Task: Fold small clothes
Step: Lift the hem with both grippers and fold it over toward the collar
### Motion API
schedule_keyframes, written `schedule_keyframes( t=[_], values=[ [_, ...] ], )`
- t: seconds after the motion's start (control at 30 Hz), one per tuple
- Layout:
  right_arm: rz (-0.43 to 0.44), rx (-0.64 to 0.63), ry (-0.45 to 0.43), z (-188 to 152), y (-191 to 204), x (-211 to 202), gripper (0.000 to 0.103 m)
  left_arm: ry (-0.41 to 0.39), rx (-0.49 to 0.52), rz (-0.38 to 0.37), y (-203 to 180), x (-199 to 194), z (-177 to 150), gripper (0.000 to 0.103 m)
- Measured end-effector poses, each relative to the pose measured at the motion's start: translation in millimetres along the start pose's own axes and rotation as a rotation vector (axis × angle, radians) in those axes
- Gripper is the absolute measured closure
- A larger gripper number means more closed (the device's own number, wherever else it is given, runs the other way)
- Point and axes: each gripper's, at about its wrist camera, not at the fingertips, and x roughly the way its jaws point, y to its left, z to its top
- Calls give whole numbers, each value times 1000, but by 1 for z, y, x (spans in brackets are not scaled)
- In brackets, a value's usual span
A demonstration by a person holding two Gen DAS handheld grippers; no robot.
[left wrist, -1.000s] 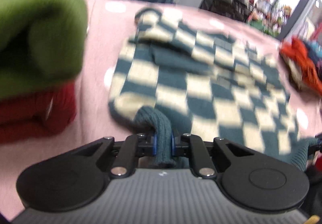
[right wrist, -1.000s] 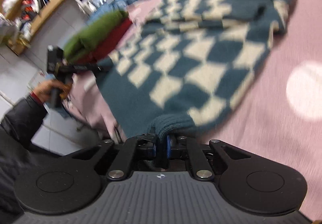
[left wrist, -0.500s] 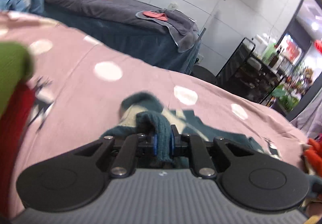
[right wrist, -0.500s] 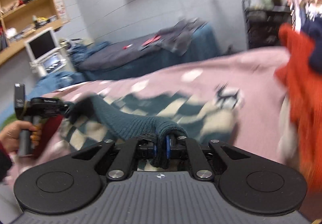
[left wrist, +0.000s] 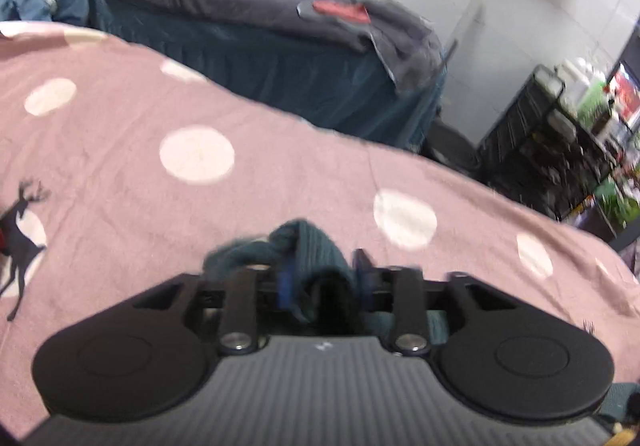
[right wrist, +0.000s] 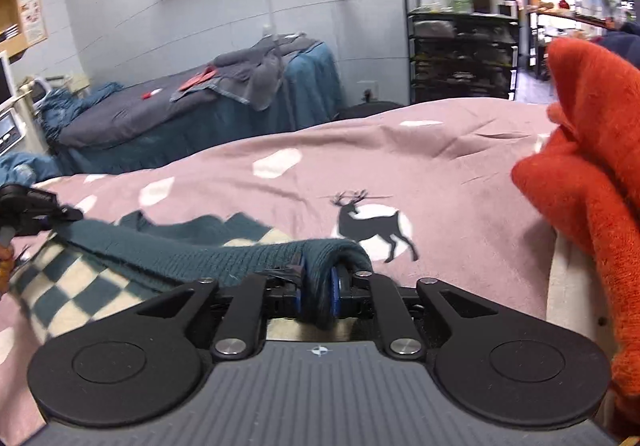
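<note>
Both grippers have carried the checkered sweater's (right wrist: 72, 282) hem across the pink bedspread (left wrist: 280, 173) to fold it, the left gripper (left wrist: 320, 282) opening off it, the right gripper (right wrist: 316, 282) starting to open, hem between.

Left hand-held gripper (left wrist: 320, 282) is angled down and its jaws are opening, spread well apart with the knit hem sitting loose in the gap. Right hand-held gripper (right wrist: 316, 286) also tilts down, and its jaws are opening a bit too, though the blue pads (right wrist: 335, 292) are close in on the fold of fabric between them. From the right wrist view the left gripper shows at the far left edge, fingers of the hand (right wrist: 5, 266) under it barely visible.
</note>
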Motion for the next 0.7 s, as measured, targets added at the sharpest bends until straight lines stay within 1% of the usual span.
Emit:
schedule_keyframes(
  t=[0.03, 0.07, 0.1, 0.13, 0.17, 0.23, 0.27, 0.33, 0.4, 0.47, 0.5, 0.53, 0.57, 0.6, 0.63, 0.67, 0.7],
  values=[
    [7, 23, -25, 0, -2, -2, 79, -54, 6, 27, -2, -6, 1, 14],
    [17, 45, -55, 0, -2, -5, 73, -117, 21, 76, -3, -12, 3, 2],
    [17, 56, -85, 1, -1, -7, 56, -183, 47, 121, -7, -18, 5, 0],
    [-4, 51, -120, 1, 0, -10, 36, -223, 80, 148, -10, -23, 7, 0],
    [-39, 46, -169, 2, 4, -13, 0, -225, 111, 157, -13, -25, 10, 0],
    [-68, 71, -251, 3, 3, -19, 0, -175, 151, 145, -18, -24, 14, 0],
    [-62, 82, -259, 6, 1, -20, 0, -161, 170, 129, -21, -25, 13, 0],
    [-48, 49, -223, 9, 6, -19, 4, -157, 236, 99, -28, -29, 4, 0],
    [-31, -22, -208, 6, 15, -20, 14, -144, 339, 107, -40, -31, -11, 0],
    [13, -117, -188, -2, 25, -21, 17, -85, 446, 141, -53, -26, -28, 0],
    [30, -158, -167, -6, 29, -18, 17, -53, 492, 170, -58, -21, -37, 0],
    [50, -187, -140, -11, 31, -16, 18, -33, 537, 204, -62, -16, -45, 0],
    [61, -206, -107, -15, 32, -12, 23, -23, 577, 245, -60, -12, -53, 0],
    [58, -219, -73, -19, 32, -8, 23, -12, 603, 293, -59, -7, -59, 0],
    [39, -225, -40, -22, 32, -3, 23, -9, 608, 328, -55, -3, -63, 0],
    [16, -226, -14, -25, 30, 0, 23, -13, 593, 330, -49, -2, -64, 0],
    [2, -218, 1, -28, 28, 1, 27, -16, 566, 303, -43, -3, -65, 0]
  ],
)
